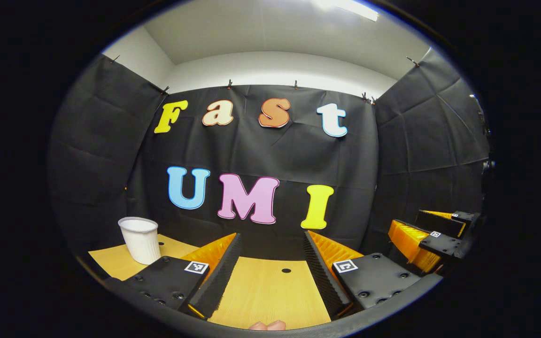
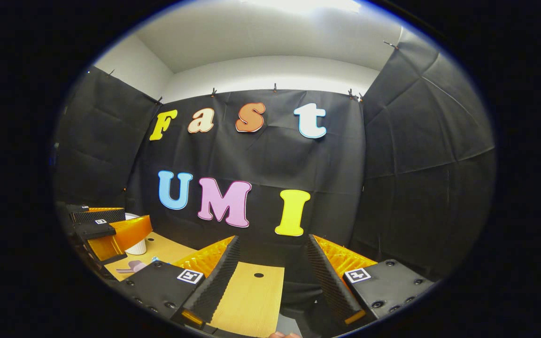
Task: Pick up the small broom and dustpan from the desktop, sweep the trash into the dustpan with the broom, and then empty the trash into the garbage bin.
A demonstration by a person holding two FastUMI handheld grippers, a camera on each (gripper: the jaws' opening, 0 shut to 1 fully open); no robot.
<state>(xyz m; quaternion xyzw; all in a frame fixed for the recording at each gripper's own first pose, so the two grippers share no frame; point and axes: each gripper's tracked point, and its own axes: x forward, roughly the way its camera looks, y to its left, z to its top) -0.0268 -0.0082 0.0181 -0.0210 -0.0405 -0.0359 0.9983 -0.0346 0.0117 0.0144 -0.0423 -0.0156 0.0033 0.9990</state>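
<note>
My left gripper (image 1: 272, 235) stands open above the wooden desktop (image 1: 266, 291), with nothing between its orange-and-black fingers. A white ribbed garbage bin (image 1: 139, 239) stands at the left on the desktop, just beyond the left finger. My right gripper (image 2: 272, 239) is open too and holds nothing. In the right gripper view the left gripper (image 2: 111, 223) hangs at the far left, in front of the bin (image 2: 136, 246). Below it a small lilac object (image 2: 132, 267) lies on the desktop, beside a tiny blue bit (image 2: 154, 258); it is too small to tell what they are.
The right gripper (image 1: 428, 230) shows at the right in the left gripper view, off the desktop's side. Black cloth walls close the booth on three sides. The desktop (image 2: 251, 291) has a small dark hole (image 2: 258, 275) near its far edge. A person's fingertips (image 1: 266, 325) show at the bottom.
</note>
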